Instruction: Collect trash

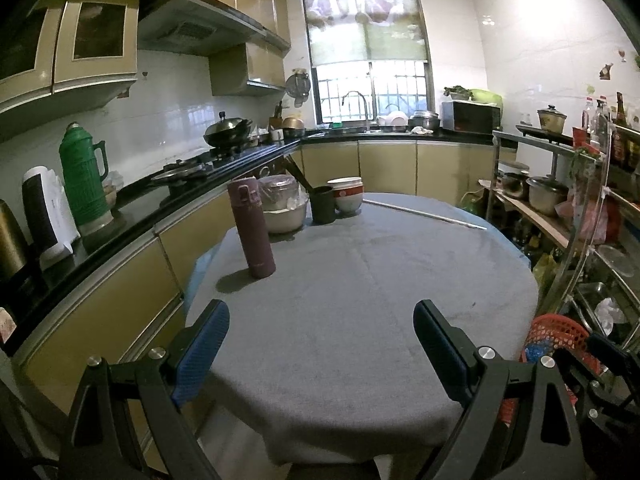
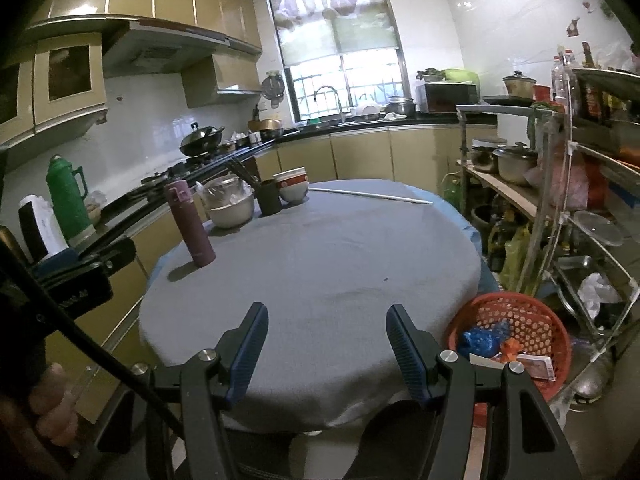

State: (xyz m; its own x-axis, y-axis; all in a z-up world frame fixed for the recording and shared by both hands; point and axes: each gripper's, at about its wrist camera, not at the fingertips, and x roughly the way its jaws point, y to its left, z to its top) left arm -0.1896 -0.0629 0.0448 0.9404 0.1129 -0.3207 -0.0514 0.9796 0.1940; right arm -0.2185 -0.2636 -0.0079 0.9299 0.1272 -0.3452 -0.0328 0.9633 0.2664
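Observation:
A red perforated trash basket [image 2: 520, 320] stands beside the round table at the right, holding a blue crumpled bag [image 2: 482, 338], an orange scrap and a small box [image 2: 536, 366]. It also shows in the left wrist view [image 1: 556, 332]. My left gripper [image 1: 322, 322] is open and empty above the near part of the grey tablecloth [image 1: 360, 300]. My right gripper [image 2: 327, 322] is open and empty above the table's near edge, left of the basket. The left gripper's body shows at the left of the right wrist view [image 2: 76, 276].
On the far left of the table stand a purple flask [image 1: 252, 228], a white bowl with a bag [image 1: 284, 208], a dark cup [image 1: 323, 205], stacked bowls [image 1: 347, 195] and a thin white rod [image 1: 424, 213]. A counter runs along the left; metal shelves [image 2: 580, 208] stand right.

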